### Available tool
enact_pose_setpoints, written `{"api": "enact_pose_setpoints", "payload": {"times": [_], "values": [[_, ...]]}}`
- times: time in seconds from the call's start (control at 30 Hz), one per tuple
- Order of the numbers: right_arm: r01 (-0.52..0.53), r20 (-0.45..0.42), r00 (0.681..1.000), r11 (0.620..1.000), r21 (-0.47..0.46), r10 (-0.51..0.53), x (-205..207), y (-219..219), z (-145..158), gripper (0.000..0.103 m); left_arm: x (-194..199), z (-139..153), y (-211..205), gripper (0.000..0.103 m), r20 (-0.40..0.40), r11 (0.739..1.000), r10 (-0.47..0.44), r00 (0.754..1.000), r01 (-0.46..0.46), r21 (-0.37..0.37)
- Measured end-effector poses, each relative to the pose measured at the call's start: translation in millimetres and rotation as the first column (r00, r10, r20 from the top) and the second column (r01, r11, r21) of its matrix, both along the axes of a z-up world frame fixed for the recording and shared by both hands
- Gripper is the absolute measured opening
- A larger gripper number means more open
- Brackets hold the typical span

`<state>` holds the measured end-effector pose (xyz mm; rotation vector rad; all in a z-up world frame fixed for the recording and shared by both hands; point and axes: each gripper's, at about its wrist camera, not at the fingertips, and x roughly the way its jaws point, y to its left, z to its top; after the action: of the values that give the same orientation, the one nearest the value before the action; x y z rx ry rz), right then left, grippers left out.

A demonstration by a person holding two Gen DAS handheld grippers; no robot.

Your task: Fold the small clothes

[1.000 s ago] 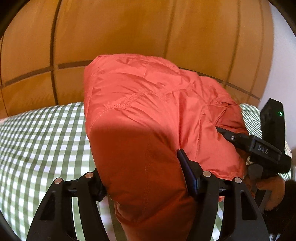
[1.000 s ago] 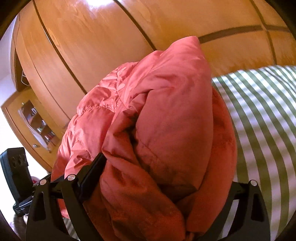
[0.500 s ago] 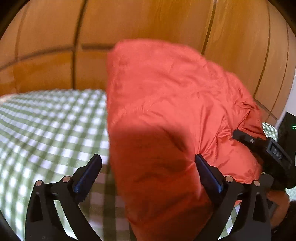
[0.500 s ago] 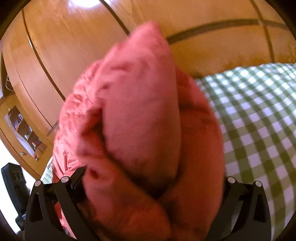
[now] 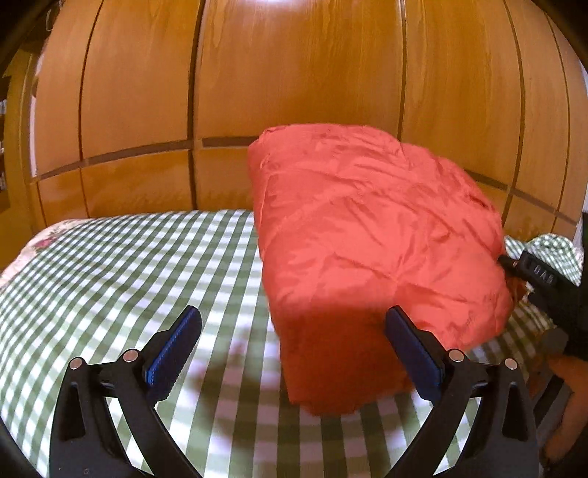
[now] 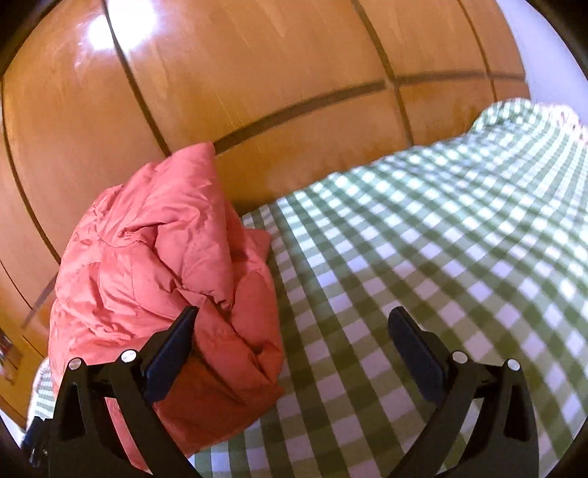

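Hiding part of the checked bedspread [image 5: 110, 264], jacket [image 5: 367, 235] lies bunched.

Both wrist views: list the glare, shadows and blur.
Left wrist view: the left hand-held gripper casts a dark shadow on the checked bedspread; the orange jacket has a shaded near end. Right wrist view: white glare on the wooden wardrobe; far checks blur.

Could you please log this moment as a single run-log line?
left gripper: open | right gripper: open | red jacket: folded bundle, lying on checked bedspread | background: wooden wardrobe
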<state>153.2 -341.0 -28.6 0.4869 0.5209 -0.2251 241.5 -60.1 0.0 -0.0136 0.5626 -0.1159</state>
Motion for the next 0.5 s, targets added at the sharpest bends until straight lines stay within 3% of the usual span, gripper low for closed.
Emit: {"api": "enact_pose_setpoints", "payload": {"times": [0.1, 0.3, 0.5], "values": [[0.024, 0.050, 0.999, 0.999, -0.035, -0.022, -23, 10, 9, 0.101, -8, -1, 2, 0.099, -0.051, 1.000, 0.019, 0.999, -0.018, 0.018], [0.044, 0.127, 0.992, 0.987, -0.157, -0.024, -64, 39, 31, 0.101, -29, 0, 6, 0.099, -0.090, 0.999, 0.028, 0.996, -0.030, -0.018], [-0.013, 0.131, 0.990, 0.969, -0.248, 0.047, -92, 68, 44, 0.101, -56, 4, 6, 0.099, -0.104, 0.999, 0.028, 0.994, -0.030, -0.016]]}}
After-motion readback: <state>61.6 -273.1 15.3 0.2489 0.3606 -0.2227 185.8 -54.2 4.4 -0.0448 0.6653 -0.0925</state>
